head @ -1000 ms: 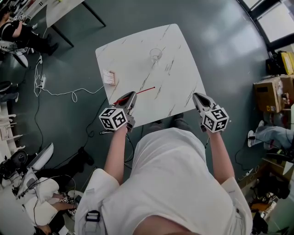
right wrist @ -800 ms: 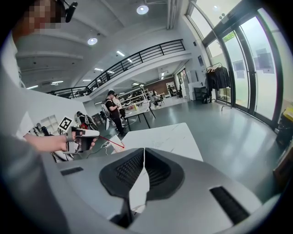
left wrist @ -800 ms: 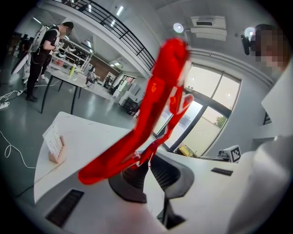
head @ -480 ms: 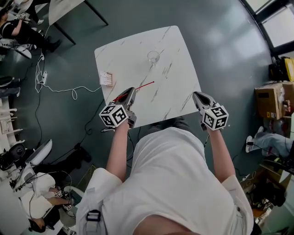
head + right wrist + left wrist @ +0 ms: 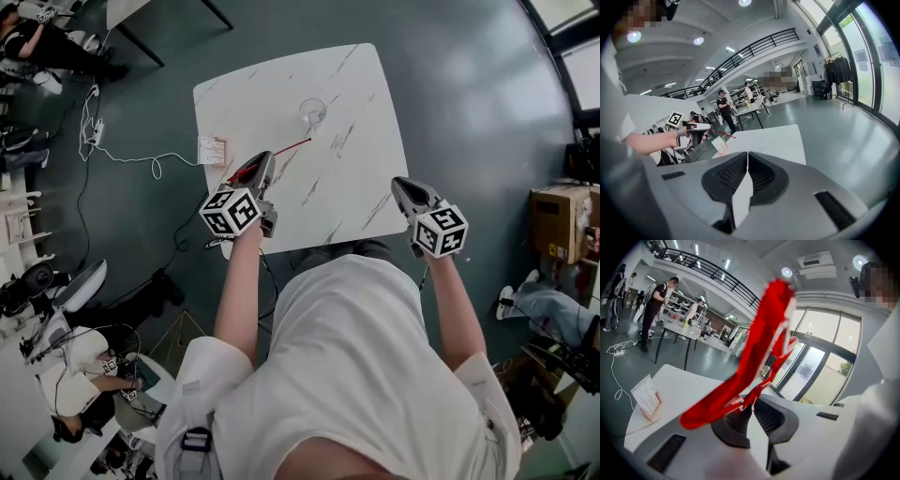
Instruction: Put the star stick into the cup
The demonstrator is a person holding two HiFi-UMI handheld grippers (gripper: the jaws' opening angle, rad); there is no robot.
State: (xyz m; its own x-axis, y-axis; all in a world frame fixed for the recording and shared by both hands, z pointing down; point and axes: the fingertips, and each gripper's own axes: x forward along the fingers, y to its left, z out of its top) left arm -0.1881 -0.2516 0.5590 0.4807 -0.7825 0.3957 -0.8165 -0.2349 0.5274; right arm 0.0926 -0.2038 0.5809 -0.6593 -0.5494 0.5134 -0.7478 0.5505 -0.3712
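Observation:
A clear cup stands on the far part of the white marble table. My left gripper is shut on the red star stick, and the thin end reaches out close to the cup. In the left gripper view the jaws pinch the stick, with its red star blurred right in front of the camera; the cup is hidden there. At the table's near right edge my right gripper is shut and empty. From the right gripper view I see the left gripper with the stick.
A small card in a stand sits at the table's left edge. A white cable lies on the dark floor to the left. A cardboard box is at the right. People sit at the far left.
My left gripper has carried the stick forward, so its thin end has come up near the cup. The right gripper has hardly moved.

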